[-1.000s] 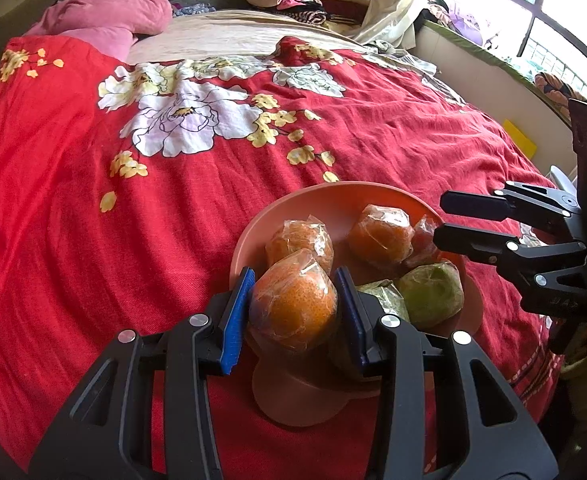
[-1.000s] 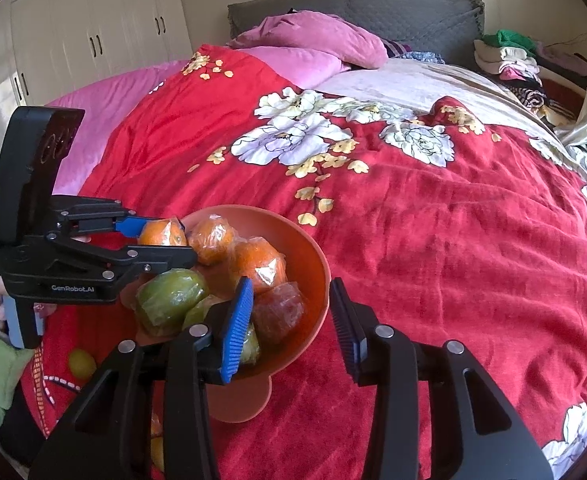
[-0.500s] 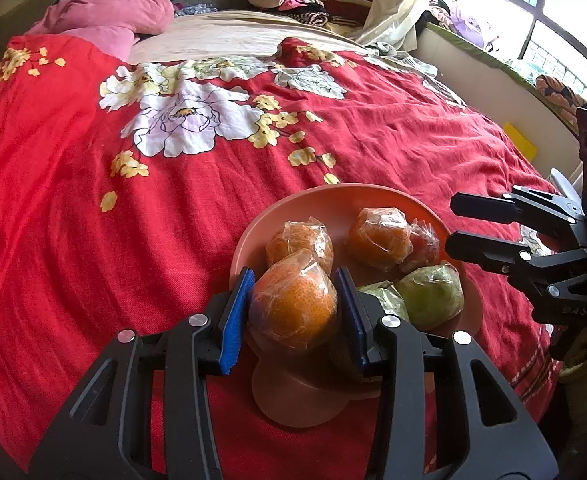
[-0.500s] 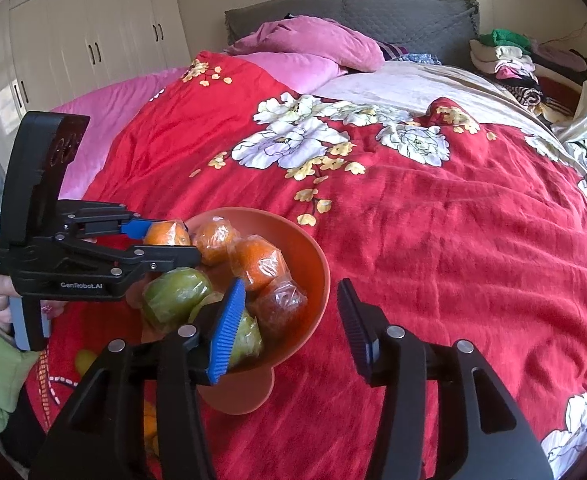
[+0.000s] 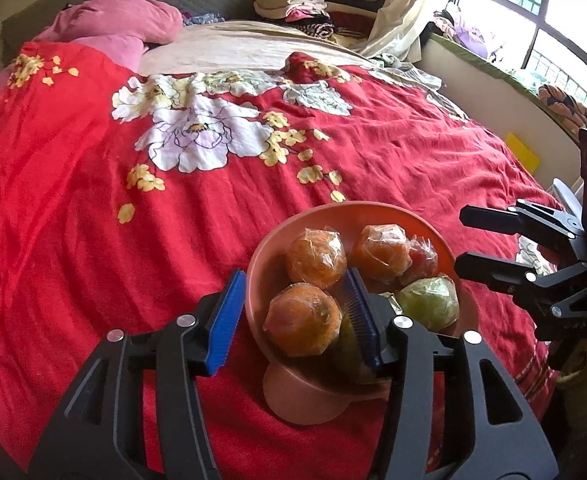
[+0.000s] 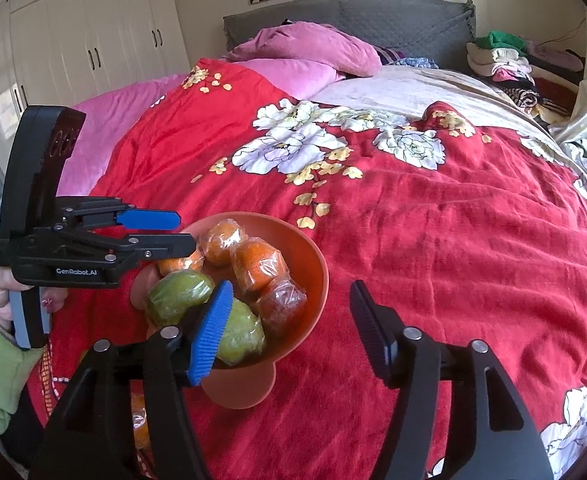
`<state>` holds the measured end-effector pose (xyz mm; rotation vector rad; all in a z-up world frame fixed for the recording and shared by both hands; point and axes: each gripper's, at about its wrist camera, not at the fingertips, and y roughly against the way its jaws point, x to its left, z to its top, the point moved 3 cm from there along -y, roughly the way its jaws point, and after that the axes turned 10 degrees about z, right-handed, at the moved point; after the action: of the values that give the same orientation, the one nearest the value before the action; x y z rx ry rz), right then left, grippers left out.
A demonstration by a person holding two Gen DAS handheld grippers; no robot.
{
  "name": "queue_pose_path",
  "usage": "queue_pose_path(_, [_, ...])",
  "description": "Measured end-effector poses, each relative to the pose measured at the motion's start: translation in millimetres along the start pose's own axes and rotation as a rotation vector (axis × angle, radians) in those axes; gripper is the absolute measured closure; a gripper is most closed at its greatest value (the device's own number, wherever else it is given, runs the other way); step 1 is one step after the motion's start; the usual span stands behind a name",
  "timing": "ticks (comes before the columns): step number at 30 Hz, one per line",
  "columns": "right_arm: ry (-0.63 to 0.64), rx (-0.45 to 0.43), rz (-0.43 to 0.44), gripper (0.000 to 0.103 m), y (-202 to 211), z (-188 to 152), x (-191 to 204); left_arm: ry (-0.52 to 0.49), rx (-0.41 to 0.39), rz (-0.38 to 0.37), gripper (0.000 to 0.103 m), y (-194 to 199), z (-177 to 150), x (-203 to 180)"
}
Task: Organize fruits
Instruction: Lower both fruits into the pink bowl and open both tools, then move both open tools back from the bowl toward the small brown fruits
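Left wrist: hand-held gripper (image 5: 295, 312) spread, straddling bowl (image 5: 261, 252) rim

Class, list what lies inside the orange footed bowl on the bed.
Inside the bowl: three wrapped oranges, a reddish wrapped fruit, two green fruits. Anything beneath them is covered.

**Bed under a red floral cover**

A bed (image 6: 433, 240) spread with a red flowered quilt (image 5: 93, 220) carries a footed orange fruit bowl (image 6: 313, 276) near its edge, pink pillows (image 6: 313, 48) and a beige sheet (image 6: 405, 84) toward the headboard
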<state>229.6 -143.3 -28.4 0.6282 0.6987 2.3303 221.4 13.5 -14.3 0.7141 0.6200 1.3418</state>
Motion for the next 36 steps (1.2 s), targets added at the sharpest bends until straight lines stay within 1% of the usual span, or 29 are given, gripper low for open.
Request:
queue_pose_path(3, [0.000,-0.005,-0.004,0.039,2.1,0.0,0.1,0.003,-0.008,0.004,0.056,4.7,0.5,1.7])
queue_pose_path(5, [0.000,-0.012,-0.007,0.036,4.2,0.3,1.3,0.004,-0.016,0.014,0.048,8.2,1.4,2.4])
queue_pose_path(9, [0.005,-0.025,-0.007,0.030,8.4,1.8,3.8,0.008,-0.028,0.031,0.038,16.2,1.3,3.6])
queue_pose_path(11, [0.006,-0.034,-0.002,0.026,10.8,2.4,5.4,0.018,-0.044,0.035,0.027,22.9,1.1,4.9])
queue_pose_path(13, [0.007,-0.041,-0.006,0.022,13.6,2.8,7.1,0.034,-0.055,0.038,0.025,28.8,0.9,7.2])
queue_pose_path(15, [0.008,-0.047,-0.006,0.021,15.9,3.0,8.2,0.040,-0.066,0.043,0.018,33.7,0.7,7.9])
queue_pose_path(19, [0.014,-0.058,-0.017,0.017,22.5,3.3,11.1,0.053,-0.083,0.051,0.010,43.3,-1.1,9.9])
queue_pose_path(25, [0.014,-0.081,-0.021,0.011,35.2,2.7,15.7,0.081,-0.098,0.069,0.010,57.1,-5.3,12.3])
queue_pose_path(31, [0.028,-0.088,-0.023,0.010,46.4,-3.0,24.2,0.111,-0.126,0.092,0.010,78.4,-11.6,16.0])
queue_pose_path(36, [0.028,-0.097,-0.017,0.009,56.0,-10.2,30.7,0.123,-0.142,0.088,0.010,93.4,-25.5,8.5])
